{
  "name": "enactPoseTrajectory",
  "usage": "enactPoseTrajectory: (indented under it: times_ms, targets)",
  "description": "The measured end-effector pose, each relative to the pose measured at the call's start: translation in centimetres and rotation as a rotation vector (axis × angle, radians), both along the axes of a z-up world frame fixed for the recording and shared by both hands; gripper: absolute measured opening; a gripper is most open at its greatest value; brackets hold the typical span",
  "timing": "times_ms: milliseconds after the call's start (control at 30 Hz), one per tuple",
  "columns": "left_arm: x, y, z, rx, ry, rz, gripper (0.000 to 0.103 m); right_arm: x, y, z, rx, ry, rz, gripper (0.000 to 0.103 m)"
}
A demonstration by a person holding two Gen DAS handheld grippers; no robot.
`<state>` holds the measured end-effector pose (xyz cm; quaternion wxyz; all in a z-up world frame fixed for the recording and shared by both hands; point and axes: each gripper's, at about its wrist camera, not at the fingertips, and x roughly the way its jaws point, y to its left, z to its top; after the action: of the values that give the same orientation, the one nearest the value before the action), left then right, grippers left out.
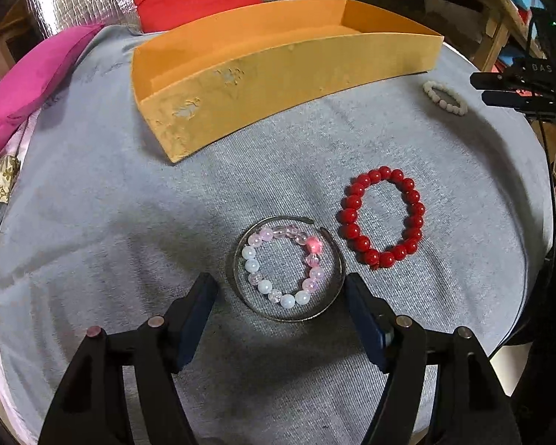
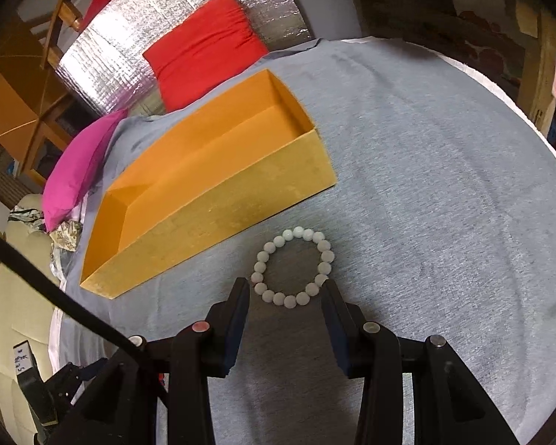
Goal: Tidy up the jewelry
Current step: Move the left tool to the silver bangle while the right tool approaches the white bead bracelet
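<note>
2 claws each straddle a ring low in their frames: the left claw point(image 1: 281, 289) gapes, empty, around the bangle point(image 1: 289, 269). The right claw point(image 2: 285, 293), part open and empty, flanks the white bracelet's point(image 2: 293, 265) near edge; the box point(image 2: 218, 200) lies upper left.

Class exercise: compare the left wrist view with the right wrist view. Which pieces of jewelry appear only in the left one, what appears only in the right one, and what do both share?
Only the left wrist view shows the red bead bracelet, the thin metal bangle and the pink-and-white bead bracelet lying inside it. Only the right wrist view shows the orange umbrella. Both show the empty orange cardboard box, the white bead bracelet and the grey cloth.
</note>
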<state>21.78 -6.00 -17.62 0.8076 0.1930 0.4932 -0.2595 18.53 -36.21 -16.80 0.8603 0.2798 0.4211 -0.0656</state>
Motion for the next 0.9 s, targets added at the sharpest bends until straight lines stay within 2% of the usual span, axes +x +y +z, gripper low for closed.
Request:
enactPoseTrajectory:
  times_ms: [267, 400, 500, 633, 767, 833, 900]
  targets:
    - [1.3, 0.9, 0.1, -0.064, 0.027, 0.051, 0.072, -0.3, -1.7, -0.5, 0.019, 0.016, -0.043, 0.043]
    - [1.8, 1.3, 0.4, -0.078, 0.019, 0.073, 0.063, -0.3, -2.5, -0.8, 0.031, 0.019, -0.073, 0.044]
    - [1.7, 1.7, 1.0, -0.099, 0.019, 0.086, 0.063, 0.0, -2.9, -1.1, 0.036, 0.025, -0.080, 0.044]
    - [1.7, 1.8, 1.7, -0.117, -0.001, 0.092, 0.063, 1.1, -2.6, -1.6, 0.009, 0.052, -0.082, 0.043]
    - [1.6, 2.7, 2.8, -0.143, -0.027, 0.100, 0.063, 2.3, -2.3, -2.1, -0.073, 0.088, -0.090, 0.043]
    - [1.6, 3.3, 3.2, -0.158, -0.038, 0.106, 0.063, 3.0, -1.9, -2.5, -0.130, 0.114, -0.074, 0.038]
    - [1.6, 3.7, 3.7, -0.173, -0.053, 0.109, 0.063, 3.5, -0.9, -2.4, -0.211, 0.122, -0.061, 0.020]
